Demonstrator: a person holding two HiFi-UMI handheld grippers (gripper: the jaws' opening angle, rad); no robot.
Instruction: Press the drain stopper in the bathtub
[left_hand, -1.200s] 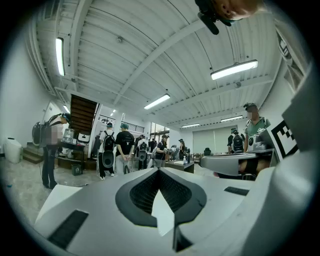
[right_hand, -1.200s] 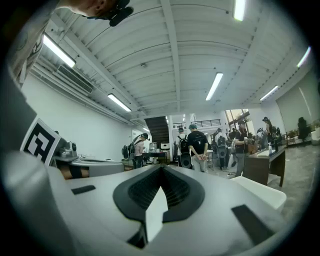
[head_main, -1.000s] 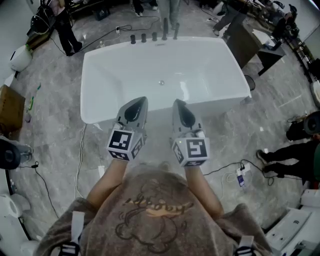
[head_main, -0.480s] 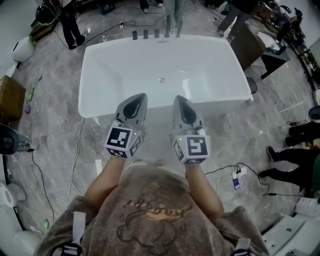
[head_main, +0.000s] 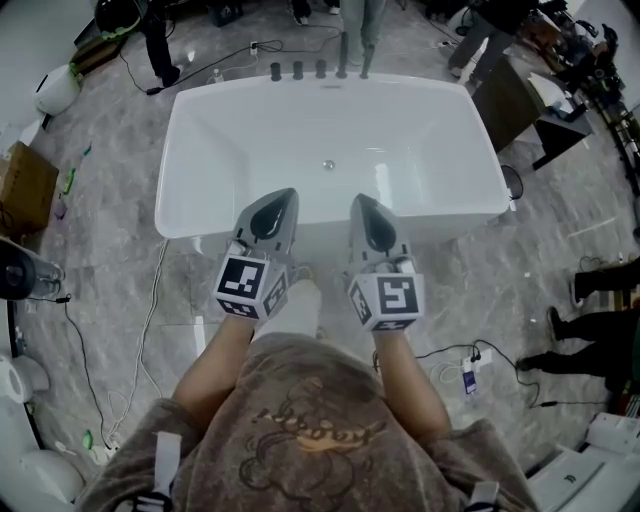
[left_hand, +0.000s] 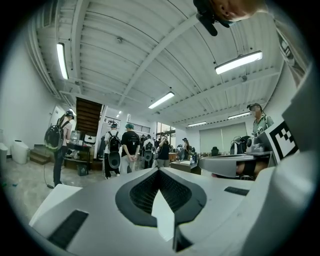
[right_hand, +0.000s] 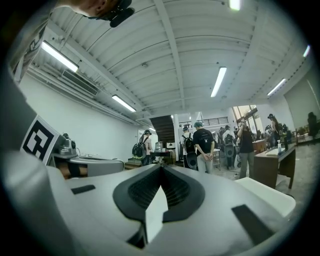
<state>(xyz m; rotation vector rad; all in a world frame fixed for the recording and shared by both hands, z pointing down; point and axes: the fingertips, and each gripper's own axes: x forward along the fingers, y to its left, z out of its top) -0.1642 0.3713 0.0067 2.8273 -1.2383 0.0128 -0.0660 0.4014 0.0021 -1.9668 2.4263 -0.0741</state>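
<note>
The white bathtub (head_main: 200, 130) lies ahead of me in the head view, empty. Its small round metal drain stopper (head_main: 328, 164) sits in the middle of the tub floor. My left gripper (head_main: 285, 196) and right gripper (head_main: 360, 201) are held side by side in the air over the tub's near rim, well short of the stopper. Both point forward with jaws closed to a tip and hold nothing. The left gripper view shows its gripper (left_hand: 159, 170) shut against the room beyond; the right gripper view shows the same for its gripper (right_hand: 161, 167). The tub is absent from both.
Dark faucet knobs (head_main: 320, 70) line the tub's far rim. Cables (head_main: 150, 320) and a power strip (head_main: 468, 378) lie on the grey marble floor. A cardboard box (head_main: 22, 185) is at the left, a dark cabinet (head_main: 505, 100) and people's legs (head_main: 595, 325) at the right.
The tub has slid slightly lower and nearer in the head view as I step forward; a pale shoe now shows between my forearms. Both grippers keep their pose, still shut.
</note>
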